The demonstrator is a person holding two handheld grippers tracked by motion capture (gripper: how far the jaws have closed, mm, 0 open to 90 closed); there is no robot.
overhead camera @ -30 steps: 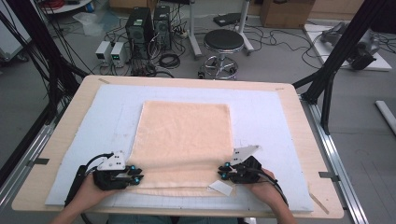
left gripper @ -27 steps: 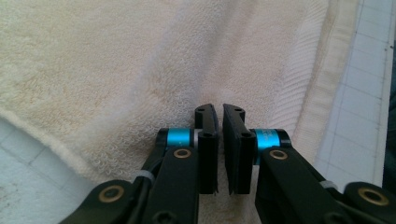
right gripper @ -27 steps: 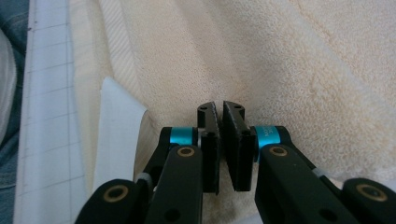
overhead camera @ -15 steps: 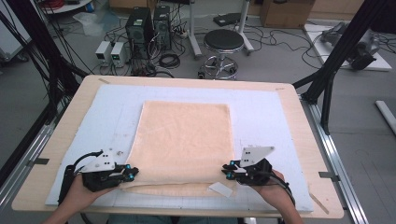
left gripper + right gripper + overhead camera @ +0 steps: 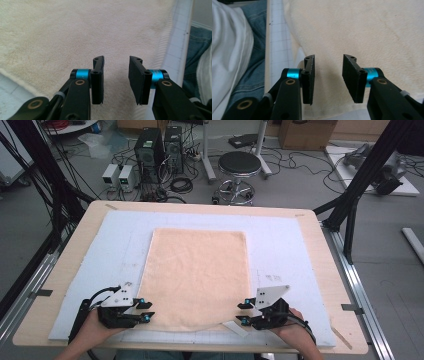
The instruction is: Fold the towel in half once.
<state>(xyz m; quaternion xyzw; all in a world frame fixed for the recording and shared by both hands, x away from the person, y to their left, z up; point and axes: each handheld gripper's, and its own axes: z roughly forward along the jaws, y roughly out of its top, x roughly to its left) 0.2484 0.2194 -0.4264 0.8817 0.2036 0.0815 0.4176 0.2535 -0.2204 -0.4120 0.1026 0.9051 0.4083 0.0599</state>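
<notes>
High view: a peach towel [image 5: 197, 277] lies flat on the white grid mat [image 5: 290, 250] that covers the wooden counter [image 5: 325, 265], its near edge close to the person's side. No brand, label or readable writing shows on the towel, the mat or the claws.

The left claw [image 5: 145, 311] sits at the towel's near left corner, held in the left hand [image 5: 92, 332], pointing inward across that corner. The right claw [image 5: 243, 313] sits at the towel's near right corner, held in the right hand [image 5: 292, 332], pointing inward too. A grey three-cornered plate rides on each.

In the left gripper view the left claw [image 5: 116, 80] has just been opening; its jaws stand partly apart above the towel [image 5: 75, 32], with nothing pinched between the pads. In the right gripper view the right claw [image 5: 328, 78] has likewise just been opening, its jaws partly apart over the towel [image 5: 372, 30] near its edge, gripping nothing. Beside that edge lies the mat [image 5: 278, 45].
</notes>
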